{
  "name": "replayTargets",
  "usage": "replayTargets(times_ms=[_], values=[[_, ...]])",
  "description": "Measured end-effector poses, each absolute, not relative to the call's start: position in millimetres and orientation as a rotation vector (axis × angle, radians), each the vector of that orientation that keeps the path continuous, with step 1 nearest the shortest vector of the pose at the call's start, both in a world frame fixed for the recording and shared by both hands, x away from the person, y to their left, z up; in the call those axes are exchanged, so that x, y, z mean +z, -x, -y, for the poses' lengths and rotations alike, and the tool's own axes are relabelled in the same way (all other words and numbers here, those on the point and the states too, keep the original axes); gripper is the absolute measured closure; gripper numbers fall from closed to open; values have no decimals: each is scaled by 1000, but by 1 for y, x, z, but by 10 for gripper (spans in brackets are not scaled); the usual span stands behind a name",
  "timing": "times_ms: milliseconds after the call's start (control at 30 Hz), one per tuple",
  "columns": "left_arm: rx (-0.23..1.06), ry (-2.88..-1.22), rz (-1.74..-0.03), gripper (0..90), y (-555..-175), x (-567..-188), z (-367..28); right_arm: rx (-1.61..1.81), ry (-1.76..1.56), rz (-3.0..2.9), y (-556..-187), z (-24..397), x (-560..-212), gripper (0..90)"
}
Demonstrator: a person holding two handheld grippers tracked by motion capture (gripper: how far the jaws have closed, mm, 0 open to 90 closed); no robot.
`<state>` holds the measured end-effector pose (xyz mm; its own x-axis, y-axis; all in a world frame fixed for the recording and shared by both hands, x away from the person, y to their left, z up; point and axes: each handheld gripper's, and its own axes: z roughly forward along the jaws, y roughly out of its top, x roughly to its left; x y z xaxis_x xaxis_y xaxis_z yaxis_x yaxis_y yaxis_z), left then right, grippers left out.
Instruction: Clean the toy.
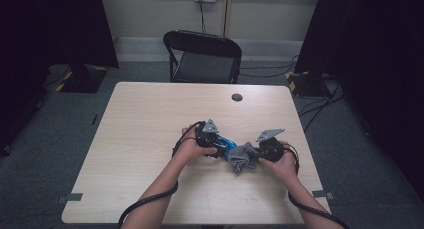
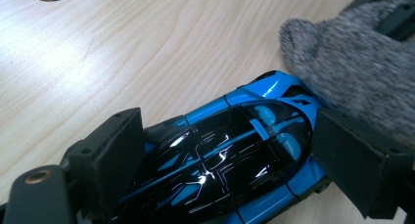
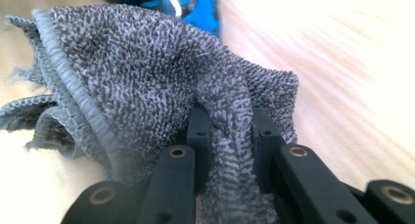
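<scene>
Pale wood counter [image 1: 150,139], mid-near: left fingers [image 2: 110,155] clamp the blue-and-black toy car [image 2: 230,155] across its sides, nose pointing right. Right fingers [image 3: 198,131] pinch the grey cloth [image 3: 147,82], touching that nose.

The right claw [image 3: 229,136] pinches a grey cloth [image 3: 147,72] above the table [image 3: 342,62].

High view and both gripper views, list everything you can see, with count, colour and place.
Toy car: one, blue and black, between the left gripper's jaws.
Cloth: one, grey, pinched in the right gripper, touching the car.
Table: one, light wood, centre.
Table hole: one, dark, far side of the table.
Chair: one, black, behind the table.
Left gripper: black, shut on the car.
Right gripper: black, shut on the cloth.
</scene>
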<state>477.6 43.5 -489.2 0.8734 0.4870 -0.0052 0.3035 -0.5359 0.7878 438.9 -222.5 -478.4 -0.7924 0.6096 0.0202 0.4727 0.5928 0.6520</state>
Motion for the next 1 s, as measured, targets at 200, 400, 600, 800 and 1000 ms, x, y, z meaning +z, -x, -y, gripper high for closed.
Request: replayTargets(times_ms=[200,400,600,800,1000], values=[[266,-2170,-573,123,-477,-489,-42,947,-966,-2577,-453,225,-477,759],[264,-2171,-573,124,-477,-489,-42,921,-1010,-2541,-463,223,-476,759],[265,-2164,-571,123,-477,-490,-43,906,-1026,-2506,-471,224,-474,758],[264,-2164,-569,124,-477,-490,-43,908,-1062,-2473,-477,227,-472,759],[264,-2160,-567,124,-477,-490,-43,916,-1095,-2421,-482,229,-470,758]])
